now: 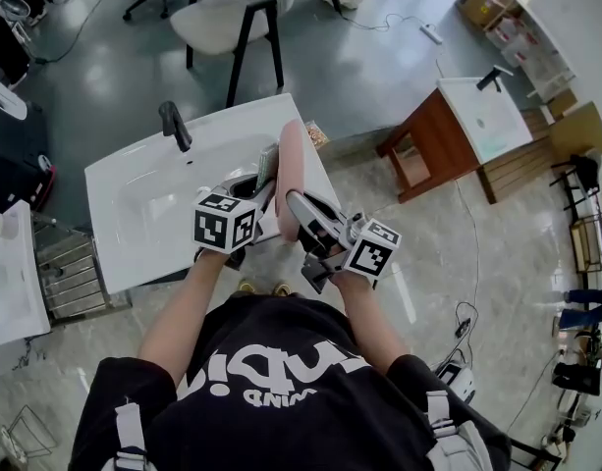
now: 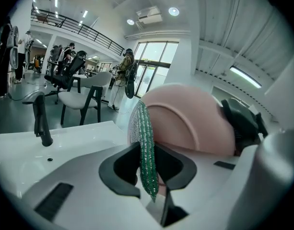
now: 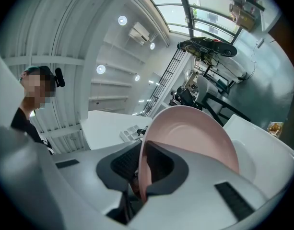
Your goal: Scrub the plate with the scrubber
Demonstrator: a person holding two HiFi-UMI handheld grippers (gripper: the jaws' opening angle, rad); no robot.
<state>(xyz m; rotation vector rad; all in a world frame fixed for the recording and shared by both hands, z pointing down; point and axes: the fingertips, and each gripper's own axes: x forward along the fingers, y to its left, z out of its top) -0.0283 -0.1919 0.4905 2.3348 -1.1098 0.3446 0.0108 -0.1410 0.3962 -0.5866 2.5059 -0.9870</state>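
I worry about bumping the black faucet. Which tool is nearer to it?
Left. The left tool, holding the scrubber, is over the sink just right of the faucet in the head view; the right tool, holding the plate, is farther right.

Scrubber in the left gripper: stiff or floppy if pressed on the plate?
Probably soft: the scrubber looks like a thin knitted pad pinched in the left gripper. Yet it stands unsupported above the jaws, so likely not limp. Probably light; should yield against the plate.
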